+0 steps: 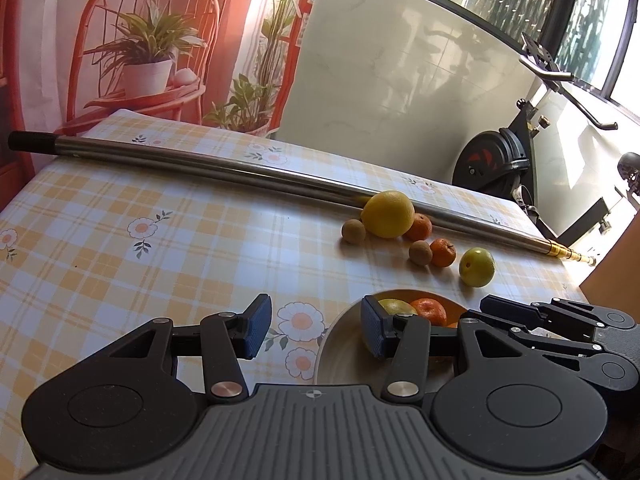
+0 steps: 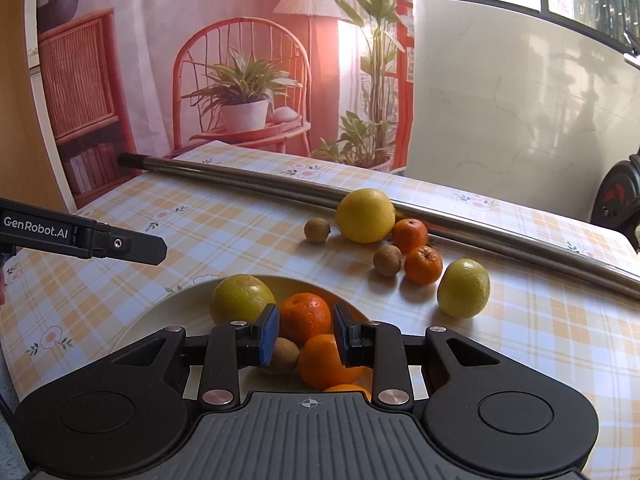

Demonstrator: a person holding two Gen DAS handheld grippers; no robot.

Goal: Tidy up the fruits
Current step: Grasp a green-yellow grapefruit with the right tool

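My right gripper [image 2: 306,334] hangs low over the cream bowl [image 2: 160,312], shut on a small mandarin [image 2: 306,316] that fills the gap between the blue pads. Beneath it in the bowl lie a green-yellow fruit [image 2: 242,299], another orange [image 2: 324,364] and a small brown fruit [image 2: 286,356]. My left gripper [image 1: 316,330] stands open and empty just left of the bowl [image 1: 340,344]. Loose on the checked cloth beyond are a big yellow citrus [image 2: 365,215], two mandarins [image 2: 409,235] [image 2: 423,265], two brown fruits [image 2: 317,230] [image 2: 387,260] and a green-yellow fruit [image 2: 464,288].
A long metal pole [image 1: 240,168] lies across the table right behind the loose fruit. The table's right edge [image 1: 576,280] runs close to the bowl. An exercise bike [image 1: 496,160] stands past the far corner. A printed backdrop hangs behind the table.
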